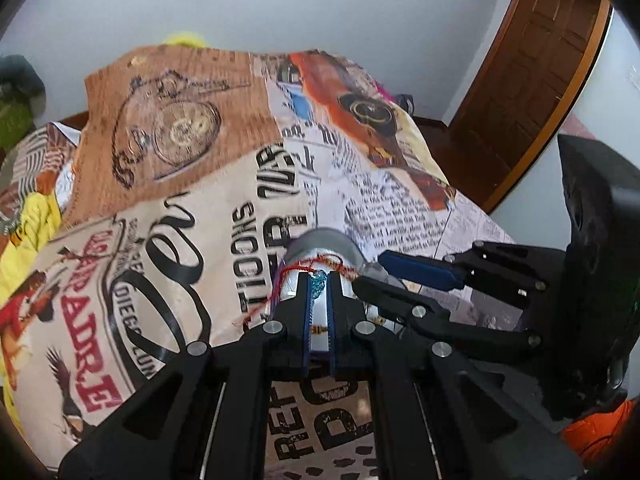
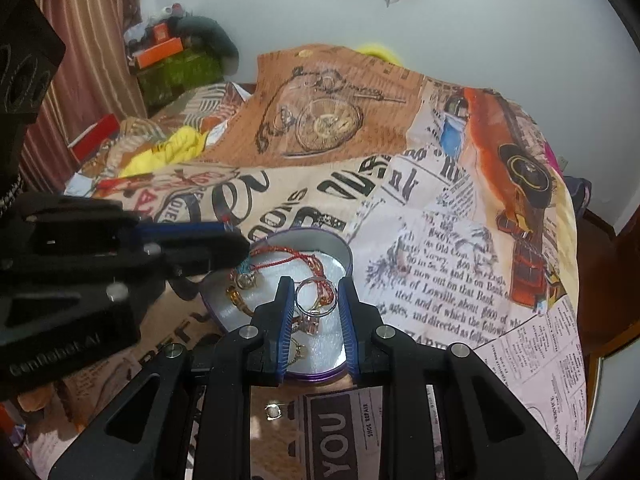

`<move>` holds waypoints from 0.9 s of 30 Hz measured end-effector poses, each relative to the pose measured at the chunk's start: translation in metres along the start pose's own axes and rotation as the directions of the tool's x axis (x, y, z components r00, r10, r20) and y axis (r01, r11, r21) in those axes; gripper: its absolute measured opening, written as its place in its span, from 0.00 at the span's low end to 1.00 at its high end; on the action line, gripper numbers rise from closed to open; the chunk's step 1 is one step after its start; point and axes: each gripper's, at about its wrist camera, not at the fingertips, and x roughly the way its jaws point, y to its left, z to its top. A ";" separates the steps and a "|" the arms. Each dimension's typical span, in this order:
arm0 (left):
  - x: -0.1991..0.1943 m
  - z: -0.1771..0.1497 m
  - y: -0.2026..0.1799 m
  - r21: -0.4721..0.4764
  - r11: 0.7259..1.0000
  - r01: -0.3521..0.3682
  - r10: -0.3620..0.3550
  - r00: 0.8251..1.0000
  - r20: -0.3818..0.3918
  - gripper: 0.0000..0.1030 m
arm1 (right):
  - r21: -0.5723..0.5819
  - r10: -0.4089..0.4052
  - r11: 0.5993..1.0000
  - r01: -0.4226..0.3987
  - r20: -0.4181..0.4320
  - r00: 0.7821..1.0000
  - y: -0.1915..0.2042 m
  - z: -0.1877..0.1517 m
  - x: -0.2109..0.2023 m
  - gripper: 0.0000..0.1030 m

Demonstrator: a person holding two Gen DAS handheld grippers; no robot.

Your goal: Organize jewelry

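Your left gripper [image 1: 319, 286] has its fingers nearly pressed together, pinching the blue knot of a red thread bracelet [image 1: 316, 266] right over the rim of the heart-shaped tin [image 2: 340, 254]. In the right wrist view that same gripper [image 2: 240, 246] comes in from 9 o'clock, its tips at the tin's left edge, and the red thread runs from them across the tin toward 2 o'clock.

Your right gripper [image 2: 316, 300] is spread, with a silver ring [image 2: 316, 296] between its fingers; you cannot tell from here whether the pads touch it. The ring sits over the tin's white lining alongside other pieces: an amber bead bracelet [image 2: 236, 298] at 9 o'clock of the ring and a gold piece [image 2: 298, 350] at 6 o'clock, partly hidden behind your left finger.

The tin rests on a printed bedspread [image 2: 420, 280]. A small loose ring [image 2: 273, 410] lies on the cloth outside the tin, at 6 o'clock, between your gripper's arms. Far off at 10 o'clock, boxes [image 2: 160, 50] are stacked by a striped curtain [image 2: 80, 80]; a wooden door [image 1: 532, 80] stands at 2 o'clock in the left view.
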 end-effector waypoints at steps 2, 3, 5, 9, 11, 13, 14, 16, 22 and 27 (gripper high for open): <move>0.003 -0.003 0.000 -0.001 1.000 0.010 -0.010 1.000 -0.015 0.05 | -0.003 0.003 1.000 -0.003 -0.004 1.000 0.000 -0.001 0.000 0.19; 0.004 -0.004 0.000 0.000 1.000 0.012 -0.012 1.000 -0.019 0.05 | -0.004 0.005 1.000 -0.005 -0.006 1.000 0.001 -0.001 0.001 0.19; 0.004 -0.006 0.000 0.005 1.000 0.011 -0.011 1.000 -0.024 0.05 | -0.009 0.008 1.000 -0.008 -0.010 1.000 0.002 -0.001 0.001 0.19; 0.002 -0.006 0.000 0.010 1.000 0.007 -0.007 1.000 -0.023 0.05 | -0.017 0.016 1.000 -0.016 -0.021 1.000 0.004 -0.002 0.003 0.20; 0.000 -0.007 0.000 0.014 1.000 0.001 -0.001 1.000 -0.019 0.05 | -0.019 0.016 1.000 -0.016 -0.023 1.000 0.005 -0.003 0.004 0.20; -0.002 -0.007 0.001 0.019 1.000 -0.004 0.005 1.000 -0.022 0.05 | -0.015 0.024 1.000 -0.025 -0.033 0.999 0.005 -0.003 0.004 0.20; -0.003 -0.007 0.000 0.021 1.000 -0.006 0.007 1.000 -0.023 0.05 | -0.011 0.029 0.999 -0.030 -0.038 0.999 0.004 -0.003 0.005 0.20; -0.005 -0.007 0.000 0.025 1.000 -0.013 0.014 1.000 -0.025 0.07 | -0.003 0.033 0.999 -0.033 -0.047 0.998 0.003 -0.003 0.005 0.20; -0.016 -0.009 -0.001 0.032 0.999 -0.037 0.038 0.999 -0.009 0.19 | -0.010 0.007 1.000 -0.008 -0.050 0.999 0.006 -0.002 -0.003 0.25; -0.035 -0.007 -0.002 0.024 0.999 -0.048 0.048 0.999 0.025 0.20 | -0.006 -0.015 1.000 0.015 -0.011 1.000 0.007 0.001 -0.022 0.35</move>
